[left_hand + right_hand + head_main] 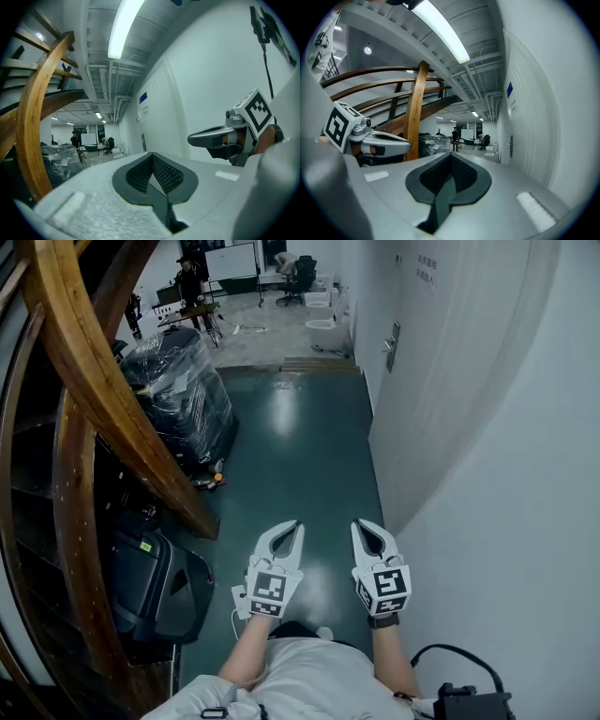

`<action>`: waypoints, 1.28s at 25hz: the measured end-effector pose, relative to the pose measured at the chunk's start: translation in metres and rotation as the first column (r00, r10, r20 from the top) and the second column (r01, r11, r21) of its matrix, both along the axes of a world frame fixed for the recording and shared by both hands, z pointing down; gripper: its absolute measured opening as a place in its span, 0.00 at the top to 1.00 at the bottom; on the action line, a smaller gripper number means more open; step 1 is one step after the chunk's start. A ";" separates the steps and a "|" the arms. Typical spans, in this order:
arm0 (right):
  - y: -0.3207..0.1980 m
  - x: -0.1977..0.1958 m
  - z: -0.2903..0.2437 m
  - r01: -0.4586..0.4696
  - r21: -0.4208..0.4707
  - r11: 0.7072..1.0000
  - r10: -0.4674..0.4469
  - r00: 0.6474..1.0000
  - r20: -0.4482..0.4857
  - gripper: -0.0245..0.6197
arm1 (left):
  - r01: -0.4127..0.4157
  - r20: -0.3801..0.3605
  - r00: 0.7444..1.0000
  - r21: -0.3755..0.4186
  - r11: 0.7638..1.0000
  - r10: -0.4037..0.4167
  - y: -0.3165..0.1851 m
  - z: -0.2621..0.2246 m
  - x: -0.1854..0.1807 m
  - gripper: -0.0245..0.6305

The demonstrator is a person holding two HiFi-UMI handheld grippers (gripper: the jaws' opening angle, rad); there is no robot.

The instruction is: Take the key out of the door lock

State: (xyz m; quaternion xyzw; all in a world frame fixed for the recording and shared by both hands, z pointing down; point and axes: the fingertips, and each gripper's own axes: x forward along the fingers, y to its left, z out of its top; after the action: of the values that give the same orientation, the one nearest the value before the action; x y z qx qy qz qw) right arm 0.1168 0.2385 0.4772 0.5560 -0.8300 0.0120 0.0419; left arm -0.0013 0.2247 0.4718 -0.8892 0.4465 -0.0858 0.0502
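Green floor [300,456] of a corridor, white wall [525,549] along its right edge, curved wooden stair [89,399] along its left. By my judgement the task has not begun. Nearest, the left gripper [297,525] and right gripper [360,525] are both clenched tight on nothing. Farther off, the door handle [391,345] sits well down the corridor in the door [441,381] on the right wall. The key is too small to make out from here; presumably it is in the lock below that handle. The whole approach, grasp and pull are left to do. Pose: both grippers are held low before the waist, side by side and apart. Their tips point down the corridor, with bare forearms behind. Beyond at the left edge are a black case [155,582] and a film-wrapped load [178,390].
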 end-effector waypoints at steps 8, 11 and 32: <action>-0.086 -0.035 0.022 0.084 -0.035 0.996 -0.085 0.996 -0.039 0.95 | 0.077 -0.050 0.996 -0.040 0.996 -0.079 -0.083 0.016 -0.029 0.96; -0.131 -0.050 0.029 0.094 -0.035 0.995 -0.096 0.994 -0.058 0.95 | 0.097 -0.081 0.992 -0.026 0.995 -0.099 -0.135 0.019 -0.046 0.96; -0.475 -0.145 0.043 0.124 -0.114 0.986 -0.144 0.970 -0.196 0.95 | 0.059 -0.158 0.984 -0.162 0.985 -0.085 -0.481 0.068 -0.125 0.96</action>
State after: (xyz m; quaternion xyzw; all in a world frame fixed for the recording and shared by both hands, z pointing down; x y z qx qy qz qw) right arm -0.0280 -0.2366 0.5202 0.4942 -0.8554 -0.0060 0.1551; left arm -0.1266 -0.2562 0.5397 -0.8777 0.4729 -0.0486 -0.0602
